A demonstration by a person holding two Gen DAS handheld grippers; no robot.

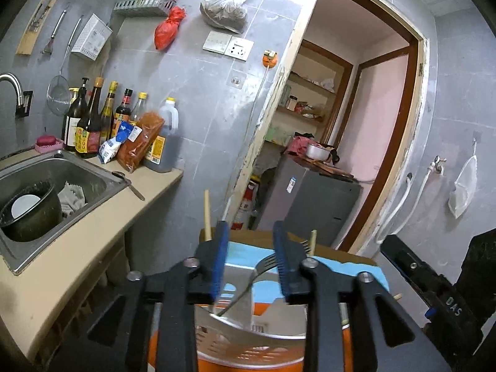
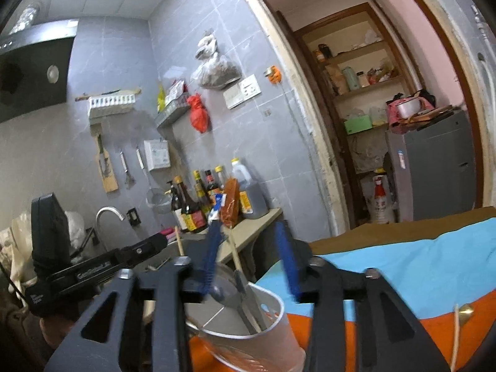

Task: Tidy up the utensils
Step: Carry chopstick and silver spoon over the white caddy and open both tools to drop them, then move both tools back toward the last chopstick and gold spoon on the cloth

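Note:
A perforated metal utensil holder with inner dividers stands on a blue and orange cloth. In the left wrist view a fork leans inside it, tines up, between the blue pads of my left gripper, which is open and not pressing on it. Wooden chopsticks rise beside the fingers. In the right wrist view my right gripper hangs open above the same holder, which contains a spoon and chopsticks. Nothing is clamped between its pads.
A steel sink with a dark pot sits left, a spoon on its counter edge. Sauce bottles line the wall. A doorway opens onto a grey appliance. The other gripper's black body is close on the right.

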